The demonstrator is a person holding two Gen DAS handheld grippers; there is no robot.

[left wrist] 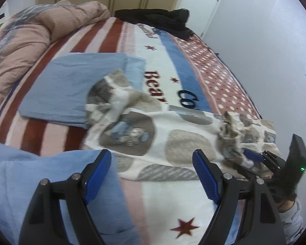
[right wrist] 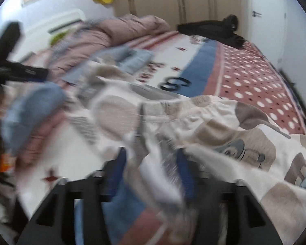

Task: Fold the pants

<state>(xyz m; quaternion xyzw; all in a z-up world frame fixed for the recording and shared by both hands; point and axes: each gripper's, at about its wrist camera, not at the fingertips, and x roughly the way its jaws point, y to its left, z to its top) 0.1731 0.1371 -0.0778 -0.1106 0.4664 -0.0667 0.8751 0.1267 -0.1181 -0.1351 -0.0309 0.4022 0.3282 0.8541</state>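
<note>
1. A pair of white cotton pants printed with grey and beige patches (left wrist: 163, 134) is lying spread across a striped, star-patterned fleece blanket (left wrist: 173, 210) covering the bed.
2. The left gripper (left wrist: 152, 175), black-framed with blue pads, is hovering wide open above the near edge of the pants, gripping nothing.
3. The right gripper (right wrist: 153, 175) is sitting partly open at the bunched waistband; cloth is lying between its blue fingers (right wrist: 184, 175), though motion blur hides whether the pads are pressing it.
4. A folded light-blue garment (left wrist: 71, 85) is resting beyond the pants, partly under one leg.
5. A pink quilted duvet (left wrist: 26, 40) is lying heaped along the far side.
</note>
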